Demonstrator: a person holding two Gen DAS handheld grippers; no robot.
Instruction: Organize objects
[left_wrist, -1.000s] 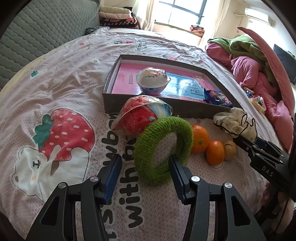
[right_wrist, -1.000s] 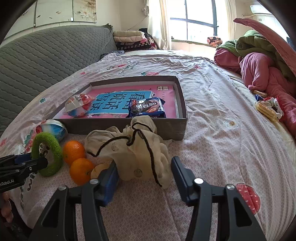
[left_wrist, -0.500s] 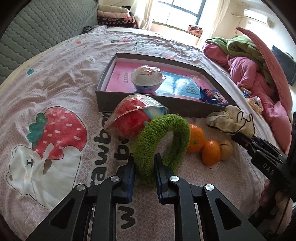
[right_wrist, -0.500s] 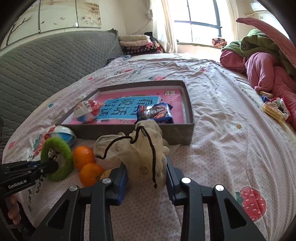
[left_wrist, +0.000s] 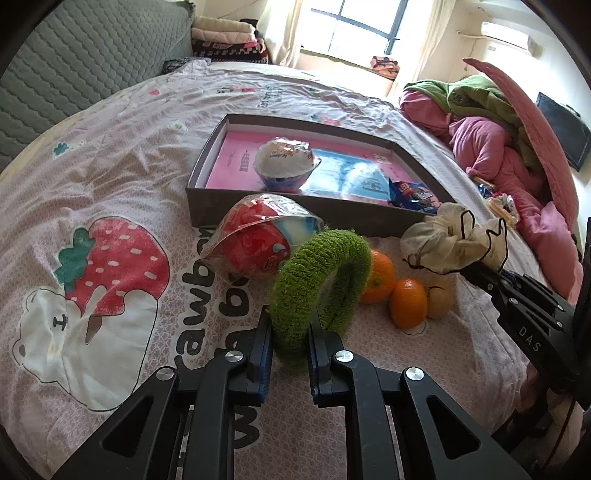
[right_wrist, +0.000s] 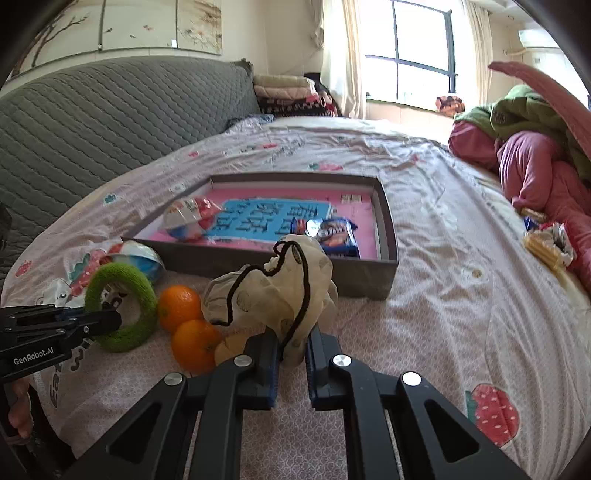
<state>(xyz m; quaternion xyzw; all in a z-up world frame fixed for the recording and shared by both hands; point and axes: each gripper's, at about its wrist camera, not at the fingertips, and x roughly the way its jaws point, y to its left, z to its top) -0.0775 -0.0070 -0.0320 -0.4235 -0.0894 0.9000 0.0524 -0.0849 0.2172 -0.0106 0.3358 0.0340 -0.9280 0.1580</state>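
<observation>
My left gripper (left_wrist: 290, 332) is shut on a fuzzy green ring (left_wrist: 321, 280) and holds it upright just above the bedsheet; the ring also shows in the right wrist view (right_wrist: 122, 306). My right gripper (right_wrist: 291, 347) is shut on a cream drawstring pouch (right_wrist: 273, 291) with a black cord, lifted off the sheet; the pouch also shows in the left wrist view (left_wrist: 450, 240). A grey shallow box (left_wrist: 295, 210) with a pink floor lies behind them, also seen in the right wrist view (right_wrist: 369, 277). It holds a wrapped bowl-shaped snack (left_wrist: 284, 162) and a blue snack packet (right_wrist: 328, 232).
On the sheet in front of the box lie a red wrapped snack (left_wrist: 255, 240), two oranges (left_wrist: 380, 273) (left_wrist: 408, 302) and a small tan fruit (left_wrist: 439, 302). A pile of pink and green bedding (right_wrist: 532, 155) fills the right side. A grey quilted headboard (right_wrist: 92, 122) stands at left.
Both grippers have closed from open: the left on the green ring, the right on the pouch. Both objects now sit a little higher off the sheet.
</observation>
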